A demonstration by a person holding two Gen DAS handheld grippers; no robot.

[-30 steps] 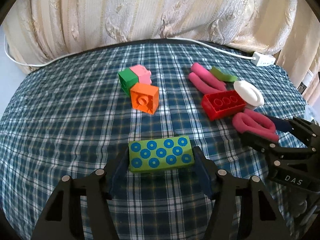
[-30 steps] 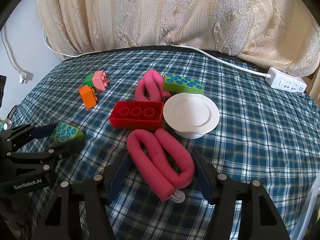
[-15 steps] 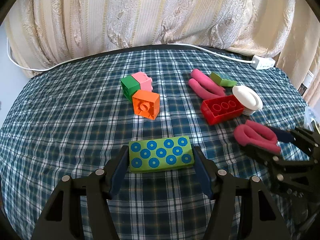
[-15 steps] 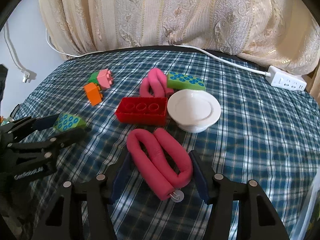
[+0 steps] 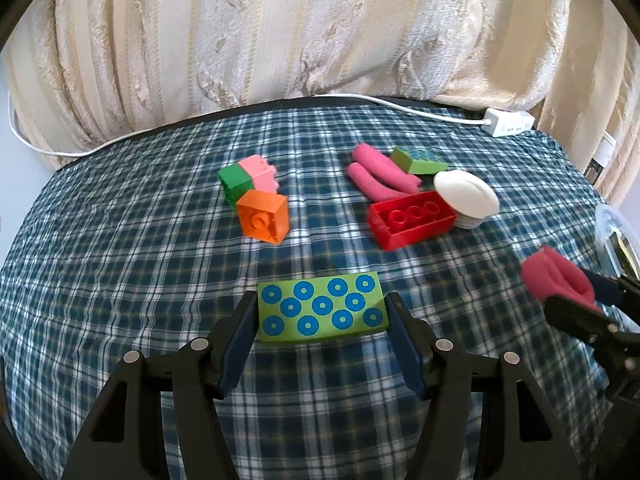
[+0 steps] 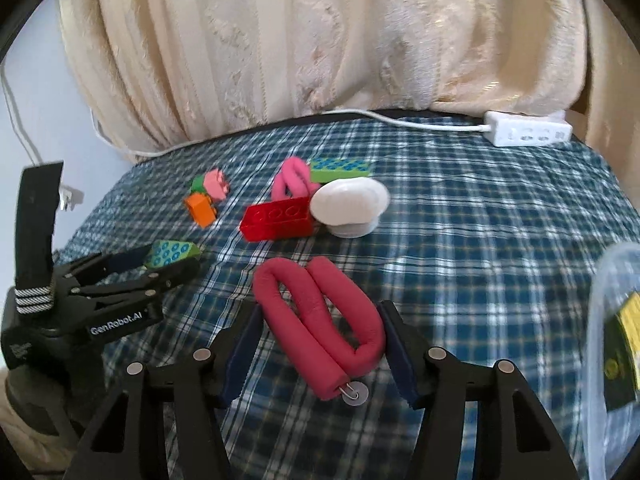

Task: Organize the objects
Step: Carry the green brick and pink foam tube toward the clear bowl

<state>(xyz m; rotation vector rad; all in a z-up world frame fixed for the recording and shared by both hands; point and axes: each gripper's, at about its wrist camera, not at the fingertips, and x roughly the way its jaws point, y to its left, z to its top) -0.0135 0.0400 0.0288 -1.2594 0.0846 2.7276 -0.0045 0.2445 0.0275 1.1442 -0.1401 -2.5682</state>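
My left gripper [image 5: 322, 312] is shut on a green brick with blue dots [image 5: 322, 308] and holds it above the plaid cloth; it also shows in the right wrist view [image 6: 170, 254]. My right gripper [image 6: 320, 328] is shut on a folded pink foam roll [image 6: 320, 320], lifted off the cloth; the roll shows at the right of the left wrist view [image 5: 556, 280]. On the cloth lie a red brick [image 5: 412, 218], a white dish [image 5: 466, 196], a second pink roll [image 5: 380, 176], a second green dotted brick [image 5: 418, 160], and orange [image 5: 264, 218], green [image 5: 234, 180] and pink [image 5: 262, 172] bricks.
The plaid cloth [image 5: 140, 280] covers a round table. A cream curtain [image 5: 300, 32] hangs behind it. A white power strip [image 6: 528, 132] with its cable lies at the back right. A clear plastic container [image 6: 612, 328] stands at the right edge.
Both grippers have risen and drawn back from the pile, carrying their objects. The right gripper has moved right, and the clear container has come into view.
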